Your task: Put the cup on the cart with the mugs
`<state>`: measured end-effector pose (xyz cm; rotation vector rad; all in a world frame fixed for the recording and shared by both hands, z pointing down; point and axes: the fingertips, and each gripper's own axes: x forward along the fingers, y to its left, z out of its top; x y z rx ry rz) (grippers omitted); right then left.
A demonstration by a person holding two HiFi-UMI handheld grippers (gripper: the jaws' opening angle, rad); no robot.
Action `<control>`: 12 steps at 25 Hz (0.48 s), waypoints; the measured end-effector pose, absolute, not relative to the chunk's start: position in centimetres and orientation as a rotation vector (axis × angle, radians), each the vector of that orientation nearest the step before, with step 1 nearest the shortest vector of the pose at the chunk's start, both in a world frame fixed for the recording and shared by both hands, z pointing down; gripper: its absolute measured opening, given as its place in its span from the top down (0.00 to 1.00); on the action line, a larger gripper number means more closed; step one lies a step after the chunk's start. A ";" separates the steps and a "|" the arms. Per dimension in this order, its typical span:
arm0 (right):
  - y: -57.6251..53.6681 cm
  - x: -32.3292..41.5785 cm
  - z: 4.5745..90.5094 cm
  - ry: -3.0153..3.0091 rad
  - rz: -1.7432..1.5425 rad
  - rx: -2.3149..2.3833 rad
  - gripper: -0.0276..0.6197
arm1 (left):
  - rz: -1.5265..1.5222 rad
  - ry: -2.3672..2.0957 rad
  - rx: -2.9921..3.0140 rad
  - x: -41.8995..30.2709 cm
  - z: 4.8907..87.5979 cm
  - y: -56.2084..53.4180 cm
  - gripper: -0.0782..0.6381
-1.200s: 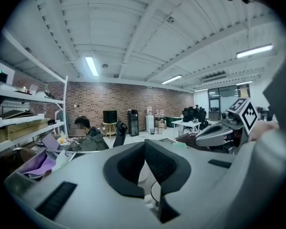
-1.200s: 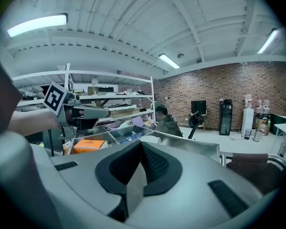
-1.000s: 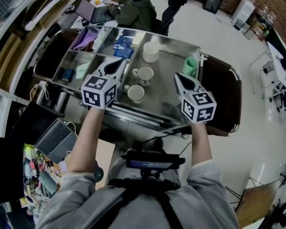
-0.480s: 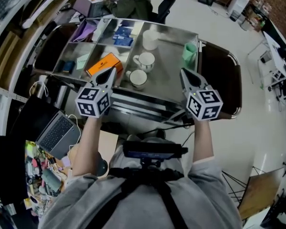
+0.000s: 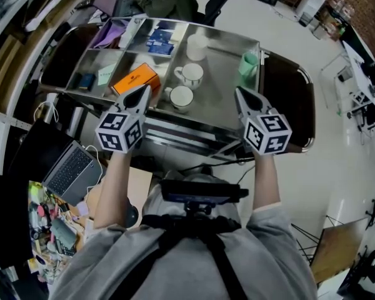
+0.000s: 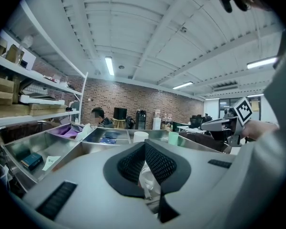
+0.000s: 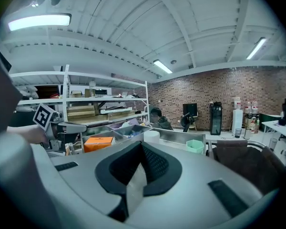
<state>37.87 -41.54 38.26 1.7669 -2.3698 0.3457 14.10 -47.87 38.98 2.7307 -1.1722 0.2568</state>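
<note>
Standing on steel cart (image 5: 222, 102), pale green cup (image 5: 249, 66), near white mugs (image 5: 189, 75)

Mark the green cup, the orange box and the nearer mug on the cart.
green cup (image 5: 249, 67): head view, side wall.
orange box (image 5: 135, 79): head view, top face.
nearer mug (image 5: 182, 97): head view, inside of the bowl.

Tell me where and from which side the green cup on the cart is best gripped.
Probably across its side wall, just below the rim. The green cup stands upright with no handle showing, near the cart's right edge, so the right gripper, whose jaws are together, could come in level from the near side.
</note>
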 end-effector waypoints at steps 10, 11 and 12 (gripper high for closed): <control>-41.5 37.9 38.2 -2.382 0.363 1.757 0.96 | 0.258 -1.167 2.731 14.5 39.0 -47.8 0.89; -41.5 38.1 38.2 -2.380 0.365 1.760 0.96 | 0.261 -1.166 2.731 14.6 39.0 -47.7 0.89; -41.4 38.3 38.2 -2.378 0.367 1.763 0.96 | 0.264 -1.165 2.732 14.7 39.0 -47.6 0.89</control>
